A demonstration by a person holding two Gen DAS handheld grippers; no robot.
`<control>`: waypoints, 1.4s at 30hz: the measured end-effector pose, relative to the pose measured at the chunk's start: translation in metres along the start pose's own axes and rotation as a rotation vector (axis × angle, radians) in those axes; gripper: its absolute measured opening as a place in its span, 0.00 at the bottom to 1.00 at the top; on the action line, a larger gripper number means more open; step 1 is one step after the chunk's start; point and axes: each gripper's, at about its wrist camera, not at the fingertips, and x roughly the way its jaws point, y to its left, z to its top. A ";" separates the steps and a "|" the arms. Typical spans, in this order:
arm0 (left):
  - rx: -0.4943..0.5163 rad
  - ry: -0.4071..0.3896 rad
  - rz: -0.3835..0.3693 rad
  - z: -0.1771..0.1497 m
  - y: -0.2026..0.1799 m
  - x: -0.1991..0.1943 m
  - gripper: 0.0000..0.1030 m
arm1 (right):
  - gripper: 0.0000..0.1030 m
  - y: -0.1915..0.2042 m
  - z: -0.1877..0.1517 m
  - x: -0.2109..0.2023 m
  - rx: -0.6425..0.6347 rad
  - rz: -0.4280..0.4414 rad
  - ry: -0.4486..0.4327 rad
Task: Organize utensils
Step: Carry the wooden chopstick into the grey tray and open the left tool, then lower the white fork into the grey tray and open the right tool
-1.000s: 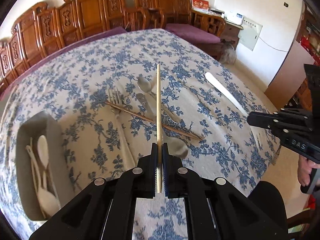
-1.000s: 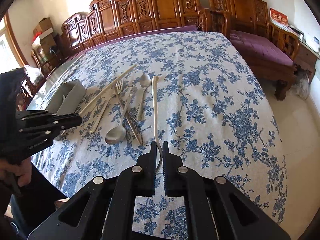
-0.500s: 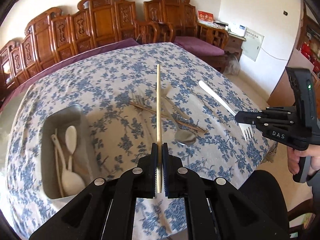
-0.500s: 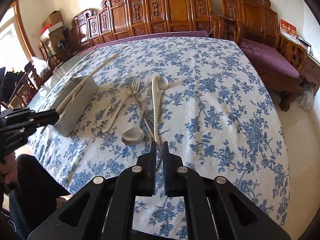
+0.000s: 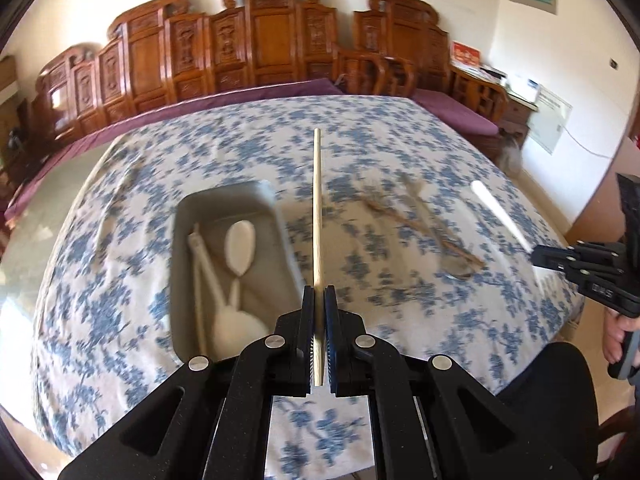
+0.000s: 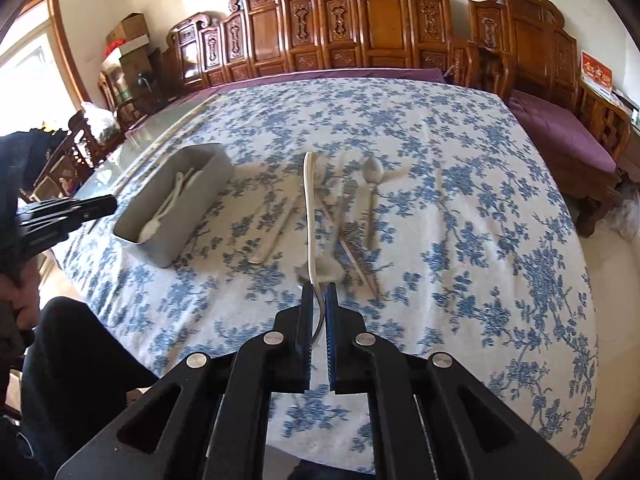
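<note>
Above the tabletop's (image 5: 400, 128) near edge, the left gripper (image 5: 319, 300) clamps a chopstick (image 5: 317, 208) beside the grey box (image 5: 180, 240); the right gripper (image 6: 319, 300) pinches what seems a white fork (image 6: 309, 208).

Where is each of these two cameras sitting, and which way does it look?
Left wrist: rides on the left gripper, looking along its fingers, shut on a chopstick, over the table toward the gray box; the right gripper and hand show at right.
Right wrist: rides on the right gripper, which grips a white fork, facing the loose cutlery; the left gripper shows at left.
Both show the box, tablecloth and carved chairs.
</note>
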 end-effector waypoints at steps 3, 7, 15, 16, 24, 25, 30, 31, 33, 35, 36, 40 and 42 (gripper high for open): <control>-0.024 0.002 0.016 -0.004 0.017 0.005 0.04 | 0.07 0.013 0.004 0.001 -0.025 0.009 -0.005; -0.062 0.018 0.035 -0.009 0.038 0.018 0.04 | 0.07 0.033 0.007 0.008 -0.076 0.001 0.000; -0.126 0.062 0.067 -0.019 0.067 0.043 0.04 | 0.07 0.065 0.015 0.041 -0.142 0.007 0.048; -0.132 0.065 0.065 -0.020 0.070 0.045 0.04 | 0.07 0.068 0.016 0.043 -0.142 0.010 0.049; -0.122 0.090 0.076 -0.016 0.074 0.060 0.04 | 0.07 0.081 0.030 0.060 -0.130 0.029 0.047; -0.122 0.089 0.077 -0.015 0.074 0.060 0.06 | 0.07 0.083 0.032 0.060 -0.127 0.035 0.045; -0.136 0.065 0.072 -0.014 0.075 0.054 0.25 | 0.07 0.095 0.036 0.062 -0.126 0.053 0.038; -0.134 0.063 0.068 -0.014 0.075 0.051 0.26 | 0.07 0.097 0.037 0.063 -0.126 0.058 0.039; -0.124 0.058 0.071 -0.013 0.076 0.046 0.26 | 0.07 0.103 0.038 0.066 -0.127 0.064 0.038; -0.116 0.047 0.079 -0.012 0.079 0.036 0.28 | 0.07 0.111 0.041 0.069 -0.125 0.077 0.035; -0.114 0.041 0.083 -0.011 0.083 0.031 0.28 | 0.07 0.116 0.044 0.070 -0.120 0.088 0.033; -0.106 0.025 0.113 -0.008 0.096 0.013 0.29 | 0.07 0.133 0.054 0.074 -0.112 0.117 0.020; -0.106 0.017 0.125 -0.007 0.105 0.004 0.29 | 0.07 0.143 0.061 0.078 -0.108 0.132 0.017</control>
